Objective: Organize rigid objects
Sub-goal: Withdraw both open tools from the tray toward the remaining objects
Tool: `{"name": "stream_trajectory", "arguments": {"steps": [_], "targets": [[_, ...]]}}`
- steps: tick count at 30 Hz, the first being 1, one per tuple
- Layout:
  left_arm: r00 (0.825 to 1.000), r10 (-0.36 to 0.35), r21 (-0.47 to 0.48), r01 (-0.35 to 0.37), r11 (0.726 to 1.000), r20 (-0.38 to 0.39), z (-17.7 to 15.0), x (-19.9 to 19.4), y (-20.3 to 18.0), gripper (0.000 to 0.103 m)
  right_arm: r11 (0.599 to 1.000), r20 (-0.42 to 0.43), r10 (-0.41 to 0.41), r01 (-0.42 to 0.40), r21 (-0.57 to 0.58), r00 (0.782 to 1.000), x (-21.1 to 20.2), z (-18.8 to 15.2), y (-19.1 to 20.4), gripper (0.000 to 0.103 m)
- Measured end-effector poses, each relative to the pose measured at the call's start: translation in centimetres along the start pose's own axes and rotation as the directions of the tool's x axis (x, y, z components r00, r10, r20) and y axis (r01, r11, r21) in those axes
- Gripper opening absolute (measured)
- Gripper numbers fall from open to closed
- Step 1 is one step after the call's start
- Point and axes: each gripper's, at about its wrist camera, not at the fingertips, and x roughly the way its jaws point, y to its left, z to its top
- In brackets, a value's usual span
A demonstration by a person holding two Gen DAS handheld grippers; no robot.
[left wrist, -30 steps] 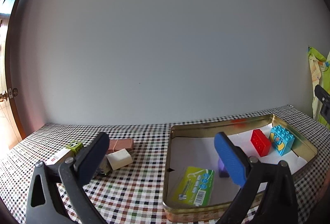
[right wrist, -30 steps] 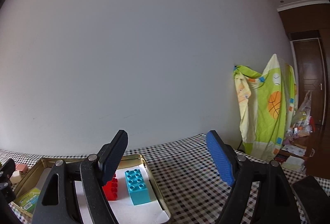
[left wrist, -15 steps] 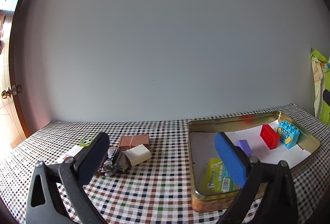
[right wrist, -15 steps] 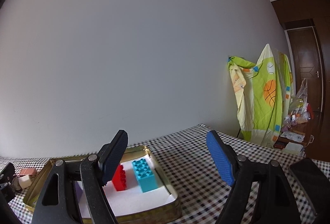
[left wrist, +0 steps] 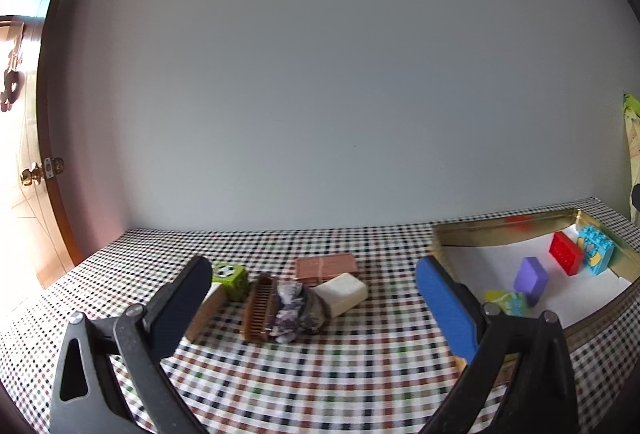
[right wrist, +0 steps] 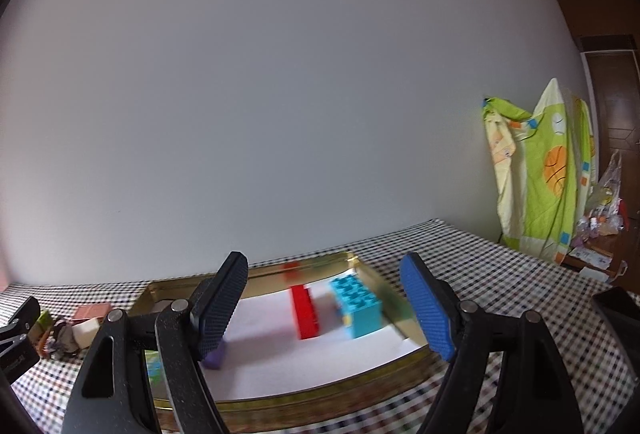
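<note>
Left claw (left wrist: 316, 298) wide open and empty, brown comb (left wrist: 259, 301), grey stone (left wrist: 295, 307) and white block (left wrist: 345, 291) between its fingers, right claw (right wrist: 325, 308) wide open, empty, gold tin (right wrist: 280, 398) with red brick (right wrist: 305, 311) and blue brick (right wrist: 357, 303) just ahead.

Tin (right wrist: 328, 392): we see shiny gold metal, lined with matt white paper (right wrist: 280, 350).
Bricks inside the tin: glossy plastic, red (right wrist: 306, 312) and turquoise (right wrist: 358, 308).
Tablecloth (left wrist: 320, 362): we read checked woven cloth.
Comb (left wrist: 259, 308) left of the tin: brown, ridged.
</note>
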Motion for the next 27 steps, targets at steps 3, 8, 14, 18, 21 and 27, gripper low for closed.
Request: {"name": "stream_trajectory", "arguments": {"steps": [3,8,14,18,21,27], "targets": [[1.000,0.019,-0.017,-0.020,1.000,-0.016,-0.1,0.6,1.8,0.103,1.000,-0.007,0.025,-0.025,-0.003,1.000,-0.1,-0.2,1.3,0.080],[0.998,0.060,-0.044,-0.061,0.997,-0.037,-0.2,1.7,4.7,0.103,0.996,-0.019,0.083,-0.084,-0.024,0.996,-0.4,-0.8,4.2,0.080],[0.993,0.111,-0.050,-0.113,0.992,-0.043,-0.4,2.5,8.0,0.103,0.983,-0.024,0.168,-0.170,-0.070,0.985,-0.9,-1.4,8.3,0.080],[0.989,0.134,-0.069,-0.138,0.988,-0.061,-0.5,3.4,10.3,0.103,0.972,-0.028,0.218,-0.219,-0.085,0.976,-1.2,-1.7,11.0,0.080],[0.987,0.150,-0.074,-0.154,0.985,-0.064,-0.5,3.7,11.7,0.103,0.964,-0.031,0.251,-0.252,-0.087,0.968,-1.3,-1.9,13.0,0.080],[0.982,0.176,-0.079,-0.182,0.980,-0.072,-0.6,4.5,14.1,0.103,0.947,-0.060,0.303,-0.307,-0.089,0.951,-1.3,-2.7,16.5,0.080]]}}
